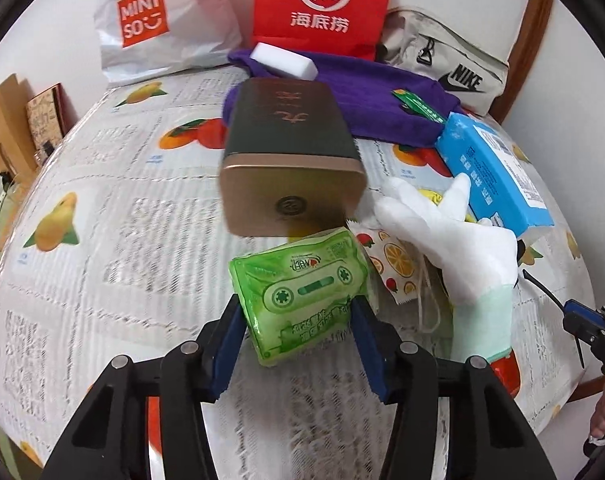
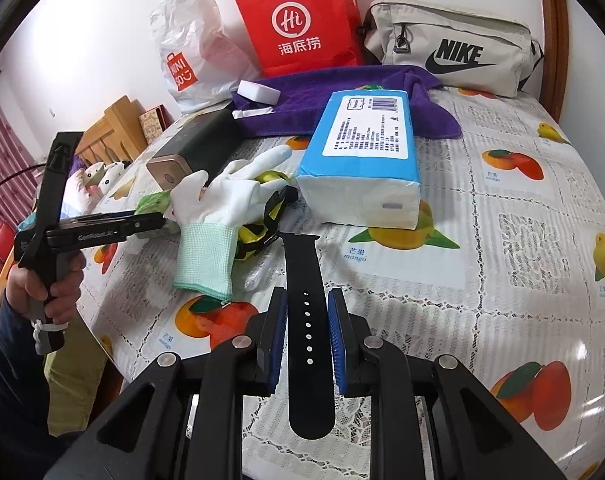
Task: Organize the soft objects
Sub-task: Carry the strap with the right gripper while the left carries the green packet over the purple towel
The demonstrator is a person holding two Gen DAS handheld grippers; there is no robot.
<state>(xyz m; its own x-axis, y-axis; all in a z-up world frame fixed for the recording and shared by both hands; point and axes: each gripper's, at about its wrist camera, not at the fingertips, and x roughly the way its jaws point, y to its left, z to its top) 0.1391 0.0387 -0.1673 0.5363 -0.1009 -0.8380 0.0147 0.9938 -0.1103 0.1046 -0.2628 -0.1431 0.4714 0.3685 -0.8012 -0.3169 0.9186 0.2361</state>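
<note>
Left gripper (image 1: 298, 320) fingers clamped on green tissue pack (image 1: 302, 280) over the table (image 1: 102, 220); dark tin (image 1: 290, 160) and white glove (image 1: 462, 248) crowd it. Right gripper (image 2: 307, 332) fingers grip black perforated strap (image 2: 307, 320).

Green tissue pack (image 1: 302, 292) tilted; black strap (image 2: 306, 320) lengthwise on tablecloth.

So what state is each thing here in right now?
Left claw: closed on green tissue pack.
Right claw: shut on black watch strap.
White glove: lying flat.
Blue tissue pack: sealed, lying flat.
Dark tin: on its side.
</note>
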